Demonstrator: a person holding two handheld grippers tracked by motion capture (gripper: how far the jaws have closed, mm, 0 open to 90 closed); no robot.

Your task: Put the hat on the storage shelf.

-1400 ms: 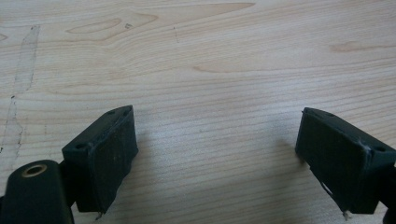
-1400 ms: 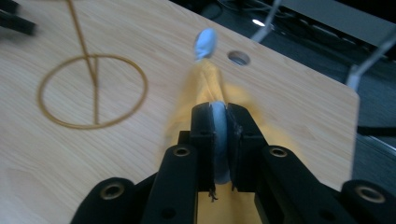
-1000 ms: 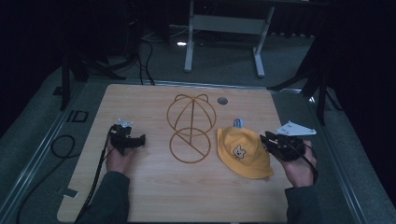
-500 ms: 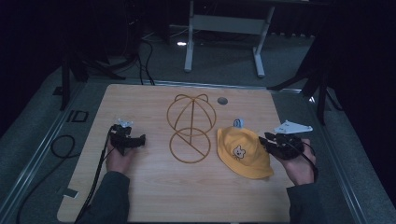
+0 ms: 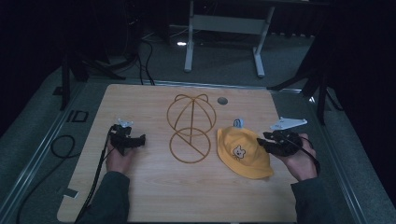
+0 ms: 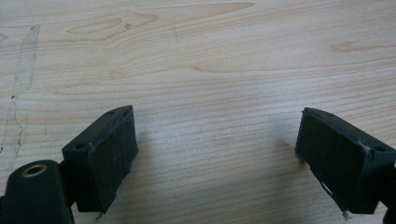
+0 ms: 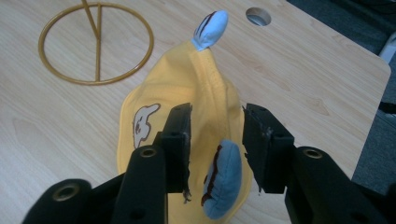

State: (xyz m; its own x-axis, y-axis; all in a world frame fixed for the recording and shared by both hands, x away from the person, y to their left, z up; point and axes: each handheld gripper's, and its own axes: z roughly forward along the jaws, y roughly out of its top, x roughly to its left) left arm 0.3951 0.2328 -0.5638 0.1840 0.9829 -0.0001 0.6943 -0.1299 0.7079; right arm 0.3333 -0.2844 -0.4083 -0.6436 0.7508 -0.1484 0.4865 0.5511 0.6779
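Observation:
A yellow hat (image 5: 243, 151) with blue ears and a cartoon print lies on the wooden table (image 5: 154, 196), right of a gold wire hat stand (image 5: 192, 132). My right gripper (image 5: 271, 142) sits at the hat's right brim. In the right gripper view its jaws (image 7: 217, 114) have just been opening. They straddle the hat (image 7: 187, 93) and one blue ear (image 7: 224, 175) without pressing on either. The stand's ring (image 7: 98, 51) lies beyond. My left gripper (image 5: 140, 138) rests left of the stand, open (image 6: 217, 116) over bare wood with nothing between its pads.
A round hole (image 5: 222, 100) pierces the table behind the hat. The table's right edge runs close to my right hand. Cables trail on the floor at the left, and a metal frame (image 5: 224, 28) stands behind the table.
The right gripper's jaws stand a little wider at the hat's brim. Both hands and the hat have stayed in place.

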